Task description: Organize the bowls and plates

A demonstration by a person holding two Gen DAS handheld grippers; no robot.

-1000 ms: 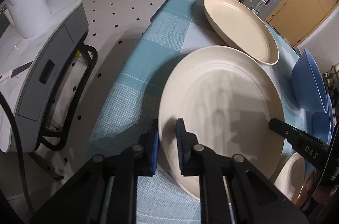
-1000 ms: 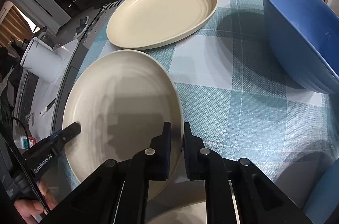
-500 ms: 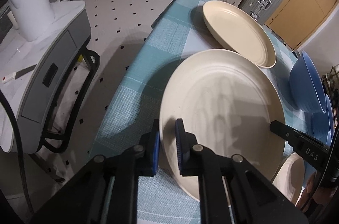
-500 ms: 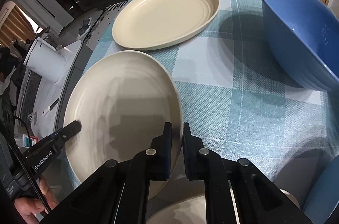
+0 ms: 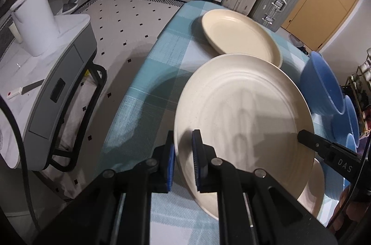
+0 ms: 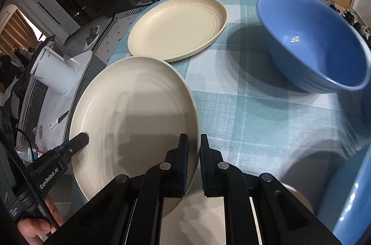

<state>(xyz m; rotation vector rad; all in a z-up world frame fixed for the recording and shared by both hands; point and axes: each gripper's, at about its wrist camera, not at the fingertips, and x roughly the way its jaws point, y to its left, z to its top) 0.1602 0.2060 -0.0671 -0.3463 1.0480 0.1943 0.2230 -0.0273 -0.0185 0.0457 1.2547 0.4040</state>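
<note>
**Both grippers pinch one cream plate above the table**

Fingers [image 5: 199, 156] of the left gripper [image 5: 183, 156] are pinched on the left rim of a cream plate [image 5: 243, 119], one blue pad under the rim and one on top. Seen from the left wrist camera, going left to right: a grey and white side cabinet [image 5: 58, 82] with a white jug [image 5: 34, 22] stands on the tiled floor [image 5: 129, 20]. Next comes the table, covered by a teal checked cloth [image 5: 148, 91]. The held plate hangs tilted over the cloth, clear of it, with its shadow on the fabric beneath. Behind it a second plate [image 5: 241, 36] of the same cream colour lies flat on the cloth. At the plate's right rim, the black tip of the right gripper [image 5: 306, 136] is clamped. Further right sit blue bowls [image 5: 322, 85], close together along the table's edge.

From the right wrist camera, left to right: a hand [image 6: 34, 228] grips the left tool at the lower corner. The held plate fills the lower left. The right gripper [image 6: 193, 161] is closed tight on the plate's near rim, its two pads on either side of the edge. The flat plate lies beyond, and a large blue bowl [image 6: 315, 43] stands upright to its right.
</note>
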